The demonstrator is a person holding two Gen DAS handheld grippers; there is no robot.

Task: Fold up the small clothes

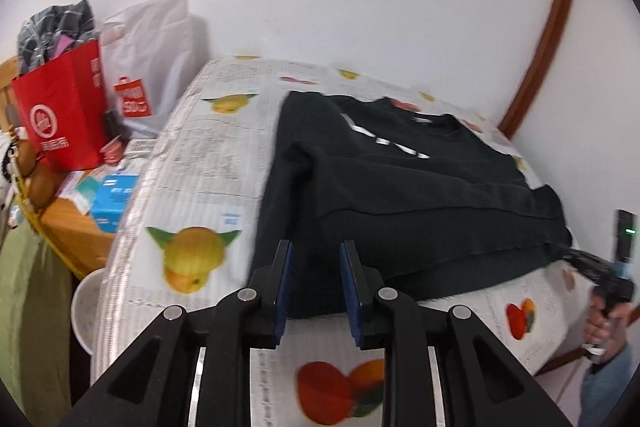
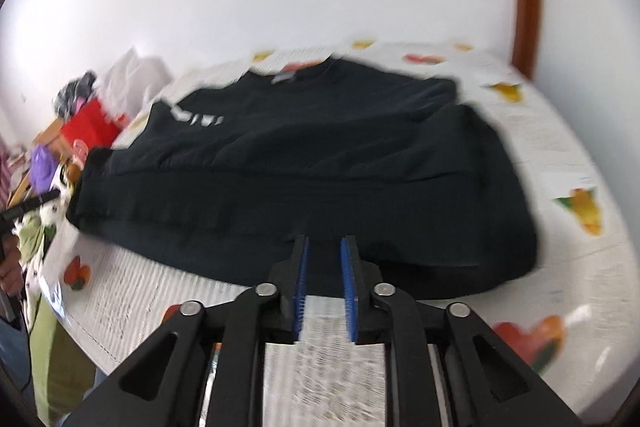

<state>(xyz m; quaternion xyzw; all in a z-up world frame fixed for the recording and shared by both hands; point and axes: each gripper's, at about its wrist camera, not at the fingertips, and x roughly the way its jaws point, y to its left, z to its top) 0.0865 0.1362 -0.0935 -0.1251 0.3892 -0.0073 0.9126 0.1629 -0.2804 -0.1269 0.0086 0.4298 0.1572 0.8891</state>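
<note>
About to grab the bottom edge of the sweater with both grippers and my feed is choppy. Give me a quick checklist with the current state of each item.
1. Left gripper open: ok, a clear gap shows between its blue pads, nothing in it.
2. Right gripper open: ok, pads apart and empty.
3. Sweater lying flat on the table: ok, it looks spread out, neckline at the far side.
4. Both grippers lined up at the near hem: ok, each points at the hem, tips at its edge.
5. Sleeves tucked in: cannot tell, dark cloth and blur hide the folds.
6. Table edge clutter, the red bag, apart from the sweater: ok.
</note>
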